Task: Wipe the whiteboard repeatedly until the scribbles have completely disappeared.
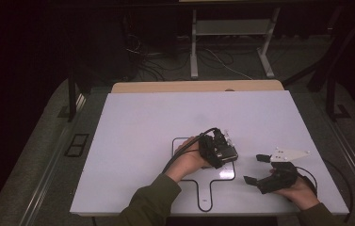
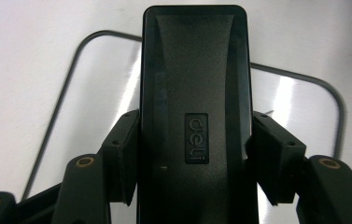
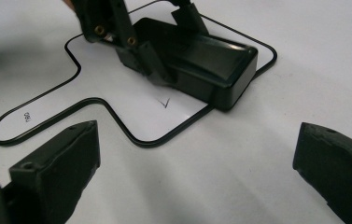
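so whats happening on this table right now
A person holds a gripper in each hand at a white table. The left gripper has its fingers clamped on the sides of a black deli-branded box, which sits inside a black outline drawn on the tabletop. The right gripper is off to the side, open and holding nothing.

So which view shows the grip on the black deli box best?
The left gripper view: the black box sits square between the left gripper, both pads pressed on its sides. The right gripper view shows box and grip aslant, on the outlined board. The high view hides it under the gripper.
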`<state>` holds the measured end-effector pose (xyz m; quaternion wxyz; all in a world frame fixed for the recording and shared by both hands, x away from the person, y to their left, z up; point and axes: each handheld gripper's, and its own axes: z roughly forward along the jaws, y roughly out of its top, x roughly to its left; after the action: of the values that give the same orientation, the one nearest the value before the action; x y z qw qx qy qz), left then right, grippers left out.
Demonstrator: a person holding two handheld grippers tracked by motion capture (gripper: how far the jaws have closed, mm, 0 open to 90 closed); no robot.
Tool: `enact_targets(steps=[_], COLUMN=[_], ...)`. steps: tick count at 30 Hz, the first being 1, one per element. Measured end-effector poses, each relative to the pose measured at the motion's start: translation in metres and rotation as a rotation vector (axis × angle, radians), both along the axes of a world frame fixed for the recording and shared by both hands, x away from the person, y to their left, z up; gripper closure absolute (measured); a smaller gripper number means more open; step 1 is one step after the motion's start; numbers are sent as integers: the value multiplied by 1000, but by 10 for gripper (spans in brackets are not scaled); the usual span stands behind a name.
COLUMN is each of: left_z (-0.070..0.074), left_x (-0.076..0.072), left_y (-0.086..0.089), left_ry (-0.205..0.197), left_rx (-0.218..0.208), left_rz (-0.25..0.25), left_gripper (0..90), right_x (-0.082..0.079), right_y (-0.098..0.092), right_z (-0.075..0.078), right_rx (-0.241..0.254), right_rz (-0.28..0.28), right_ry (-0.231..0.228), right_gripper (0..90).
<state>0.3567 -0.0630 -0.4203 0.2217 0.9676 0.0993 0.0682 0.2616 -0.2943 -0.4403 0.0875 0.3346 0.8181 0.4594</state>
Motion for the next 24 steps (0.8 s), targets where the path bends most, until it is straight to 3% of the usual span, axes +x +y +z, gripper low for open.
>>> enact_targets(steps=[4,9,12,18,21,24], left_z=[0,0,0,-1,0,0], left_x=[-8,-23,-19,0,-2,-13], left_y=[-6,-17,-18,-13,-14,-20], left_ry=[7,20,11,-1,-8,26], left_rx=[3,-1,-5,-8,10,-3], left_rz=[-26,-75,-70,-1,-17,-54], left_gripper=[391,391,391,391,391,391], right_x=[0,0,0,0,1,0], right_y=[0,1,0,0,-1,-1], right_z=[0,0,0,1,0,1], right_rx=[2,2,2,4,4,5], right_rz=[-1,0,-1,-5,-3,-2], right_ry=[8,-12,-13,-6,-11,-3], right_gripper=[0,0,0,0,0,0])
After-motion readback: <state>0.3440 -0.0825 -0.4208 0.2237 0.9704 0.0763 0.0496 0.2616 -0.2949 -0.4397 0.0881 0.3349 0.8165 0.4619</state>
